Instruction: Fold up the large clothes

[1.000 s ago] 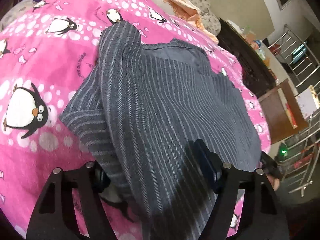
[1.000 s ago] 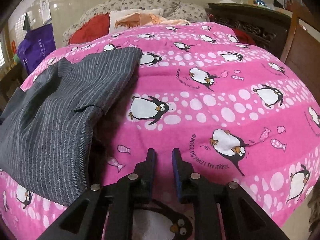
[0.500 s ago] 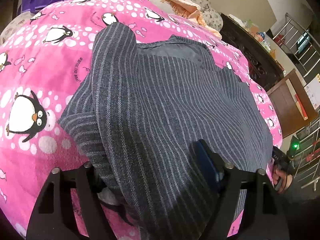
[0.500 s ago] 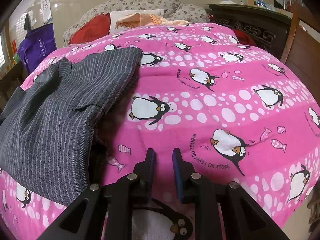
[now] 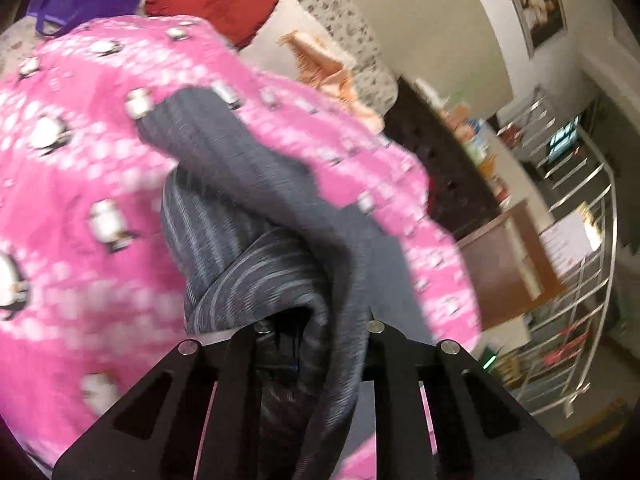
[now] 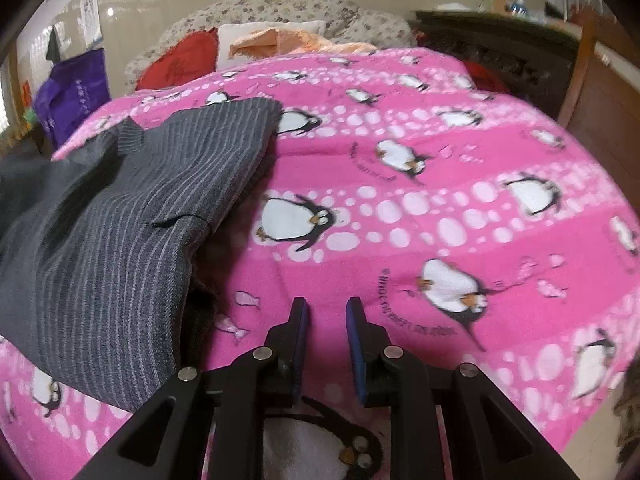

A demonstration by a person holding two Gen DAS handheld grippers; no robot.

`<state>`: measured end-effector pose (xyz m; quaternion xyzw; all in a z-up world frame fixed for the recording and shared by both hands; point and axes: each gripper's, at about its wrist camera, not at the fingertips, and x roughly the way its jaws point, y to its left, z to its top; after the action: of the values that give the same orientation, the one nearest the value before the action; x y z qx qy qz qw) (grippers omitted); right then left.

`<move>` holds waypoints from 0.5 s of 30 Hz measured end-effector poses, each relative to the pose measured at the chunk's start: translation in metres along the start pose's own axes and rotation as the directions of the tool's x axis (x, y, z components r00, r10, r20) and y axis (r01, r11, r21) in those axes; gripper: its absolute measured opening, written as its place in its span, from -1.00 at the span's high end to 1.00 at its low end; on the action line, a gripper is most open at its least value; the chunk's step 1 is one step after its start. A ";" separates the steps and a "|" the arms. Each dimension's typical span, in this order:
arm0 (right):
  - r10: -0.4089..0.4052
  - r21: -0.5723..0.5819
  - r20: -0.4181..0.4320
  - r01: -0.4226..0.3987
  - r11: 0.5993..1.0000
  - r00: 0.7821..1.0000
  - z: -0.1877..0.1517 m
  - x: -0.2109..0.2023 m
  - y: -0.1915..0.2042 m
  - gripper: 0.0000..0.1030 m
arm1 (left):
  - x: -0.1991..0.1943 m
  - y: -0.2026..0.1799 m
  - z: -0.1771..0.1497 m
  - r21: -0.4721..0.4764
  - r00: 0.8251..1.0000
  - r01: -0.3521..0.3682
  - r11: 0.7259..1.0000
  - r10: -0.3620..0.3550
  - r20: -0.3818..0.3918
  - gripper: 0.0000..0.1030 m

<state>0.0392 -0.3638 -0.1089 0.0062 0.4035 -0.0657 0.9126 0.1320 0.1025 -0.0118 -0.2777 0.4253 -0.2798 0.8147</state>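
A grey pinstriped garment lies on the pink penguin blanket at the left of the right wrist view. In the blurred left wrist view the same garment is bunched and lifted. My left gripper is shut on a fold of it, and the cloth hides the fingertips. My right gripper hovers over bare blanket to the right of the garment's edge, its jaws a small gap apart with nothing between them.
Pillows and an orange cloth lie at the head of the bed. A purple bag hangs at the left. Dark wooden furniture stands to the right. A metal rack and brown cabinet stand beside the bed.
My left gripper has closed on the garment and lifted it, bunching the cloth; the view swung and blurred. My right gripper has opened slightly and stayed in place.
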 end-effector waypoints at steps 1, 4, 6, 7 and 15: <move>-0.044 0.003 0.020 0.044 0.999 0.999 0.000 -0.005 0.000 0.65 | 0.007 -0.014 0.005 -0.020 1.000 0.017 1.000 -0.017 0.002 0.77; -0.147 0.047 0.099 0.143 0.989 0.984 -0.003 -0.025 -0.008 0.61 | 0.030 -0.056 0.014 -0.035 0.999 0.048 0.998 -0.048 -0.002 0.77; -0.172 0.059 0.077 0.168 0.984 0.982 -0.005 -0.022 -0.013 0.61 | 0.053 -0.087 0.015 -0.028 0.999 0.051 0.998 -0.052 -0.016 0.78; -0.175 0.068 0.054 0.171 0.983 0.983 -0.006 -0.018 -0.016 0.60 | 0.066 -0.104 0.014 -0.011 0.999 0.040 0.999 -0.040 -0.024 0.78; -0.117 0.084 -0.014 0.118 0.989 0.993 -0.011 -0.002 -0.024 0.56 | 0.186 -0.162 -0.023 0.053 0.987 -0.115 0.992 0.120 -0.111 0.86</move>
<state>0.0267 -0.3866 -0.1141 0.0216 0.4039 -0.1364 0.9043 0.1664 -0.1428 -0.0108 -0.2168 0.4802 -0.2565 0.8103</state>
